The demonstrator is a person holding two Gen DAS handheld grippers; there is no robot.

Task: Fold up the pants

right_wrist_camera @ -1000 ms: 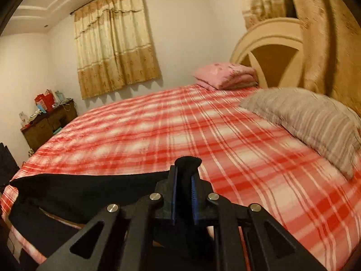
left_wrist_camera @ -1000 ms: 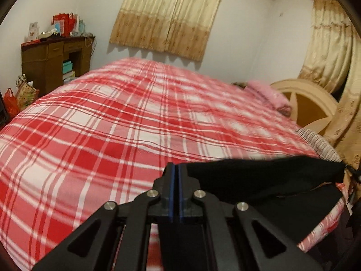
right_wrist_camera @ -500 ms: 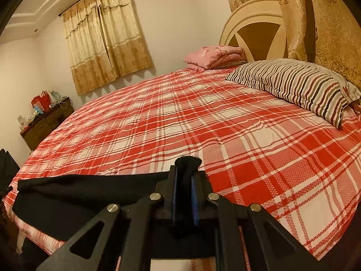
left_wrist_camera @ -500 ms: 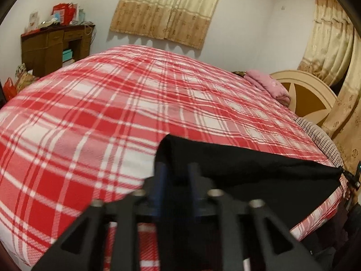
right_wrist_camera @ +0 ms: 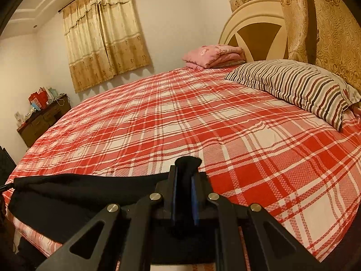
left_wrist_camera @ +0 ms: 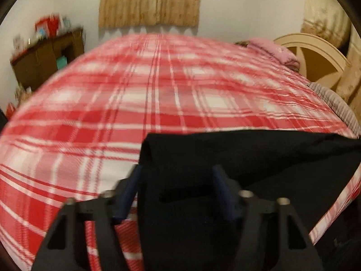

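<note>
Black pants (left_wrist_camera: 248, 153) lie stretched along the near edge of a bed with a red and white plaid sheet (left_wrist_camera: 112, 103). My left gripper (left_wrist_camera: 177, 176) is open just above the sheet. One end of the pants lies loose between its blue fingers (left_wrist_camera: 129, 183), and the pads do not press on it. This view is blurred. In the right wrist view the pants (right_wrist_camera: 67, 187) run off to the left over the plaid sheet (right_wrist_camera: 180, 117). My right gripper (right_wrist_camera: 183, 174) is shut on their other end, and a tuft of black cloth pokes out past the fingertips.
A striped pillow (right_wrist_camera: 293, 85) and a folded pink blanket (right_wrist_camera: 212, 56) lie by the cream headboard (right_wrist_camera: 255, 27) at the right. A wooden cabinet (right_wrist_camera: 42, 119) with bags on top stands by the far left wall. Curtains hang behind the bed.
My left gripper went from shut on the pants to open and sank toward the sheet. The right gripper came down with its end still pinched. The pants dropped onto the bed.
</note>
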